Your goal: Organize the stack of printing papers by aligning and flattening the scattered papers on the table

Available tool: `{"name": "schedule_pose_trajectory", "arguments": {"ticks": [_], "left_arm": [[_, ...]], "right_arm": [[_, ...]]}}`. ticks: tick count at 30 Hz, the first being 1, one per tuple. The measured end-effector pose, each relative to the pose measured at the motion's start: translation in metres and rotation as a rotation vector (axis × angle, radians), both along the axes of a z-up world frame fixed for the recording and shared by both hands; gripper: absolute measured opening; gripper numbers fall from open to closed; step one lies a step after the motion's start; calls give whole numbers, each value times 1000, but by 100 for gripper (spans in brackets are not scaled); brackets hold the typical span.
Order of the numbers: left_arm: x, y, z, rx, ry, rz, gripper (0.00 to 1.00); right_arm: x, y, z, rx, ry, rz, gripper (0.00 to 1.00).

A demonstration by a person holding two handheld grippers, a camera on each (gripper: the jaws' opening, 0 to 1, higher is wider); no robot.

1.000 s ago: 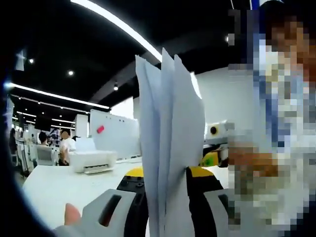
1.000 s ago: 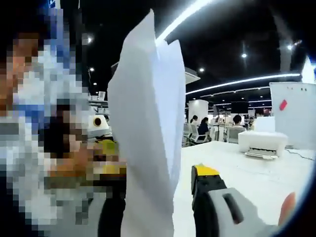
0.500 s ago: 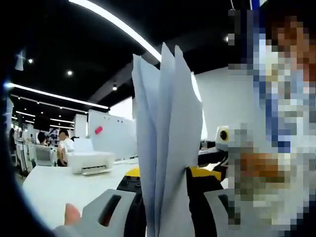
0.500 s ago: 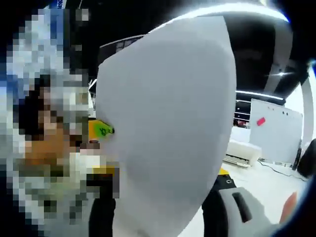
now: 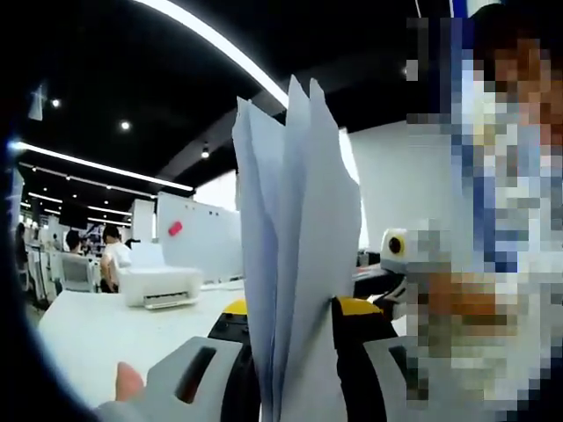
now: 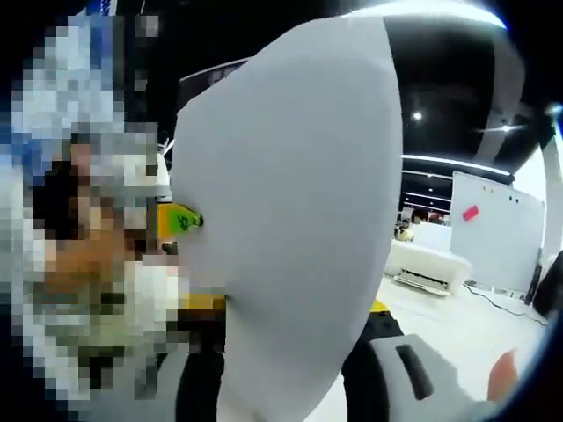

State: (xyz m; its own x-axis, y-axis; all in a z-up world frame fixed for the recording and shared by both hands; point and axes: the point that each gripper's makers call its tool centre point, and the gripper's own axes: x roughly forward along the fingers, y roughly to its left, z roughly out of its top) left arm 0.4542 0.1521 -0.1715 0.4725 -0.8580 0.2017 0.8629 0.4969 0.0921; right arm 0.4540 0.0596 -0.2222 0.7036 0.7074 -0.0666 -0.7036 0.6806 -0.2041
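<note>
Left claw (image 5: 295, 369) clamping upright papers (image 5: 295, 246), top edges fanned, uneven

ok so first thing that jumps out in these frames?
The white papers, upright and fanned between the left hand-held gripper's jaws. In the right gripper view a broad sheet rises from the right hand-held gripper. Behind: a white printer on the table.
</note>
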Motion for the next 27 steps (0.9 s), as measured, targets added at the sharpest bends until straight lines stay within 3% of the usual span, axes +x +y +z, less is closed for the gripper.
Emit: {"name": "schedule_pose_trajectory", "arguments": {"ticks": [5,7,8,9,11,14,17,19,27], "left_arm": [[3,7,2,-11,19,-10,31],[3,7,1,-11,25,-19,31],[3,6,1,-10,29,-19,31],[3,6,1,-10,29,-19,31],[3,4,1,-11,36,-25,31],[6,2,1,-8,45,-12,32],[8,-1,3,-19,50,-9,32],[10,-3,4,-18,53,-4,31],[12,2,4,-10,56,2,31]], "right_arm": [[-15,3,10,32,-1,191,23],[-20,5,14,89,41,266,22],[-23,7,22,152,70,310,23],[-24,7,27,172,64,342,27],[-19,6,29,176,70,334,31],[-5,6,17,131,120,257,32],[7,6,6,93,133,175,45],[9,10,2,82,136,172,50],[8,4,11,83,136,195,31]]}}
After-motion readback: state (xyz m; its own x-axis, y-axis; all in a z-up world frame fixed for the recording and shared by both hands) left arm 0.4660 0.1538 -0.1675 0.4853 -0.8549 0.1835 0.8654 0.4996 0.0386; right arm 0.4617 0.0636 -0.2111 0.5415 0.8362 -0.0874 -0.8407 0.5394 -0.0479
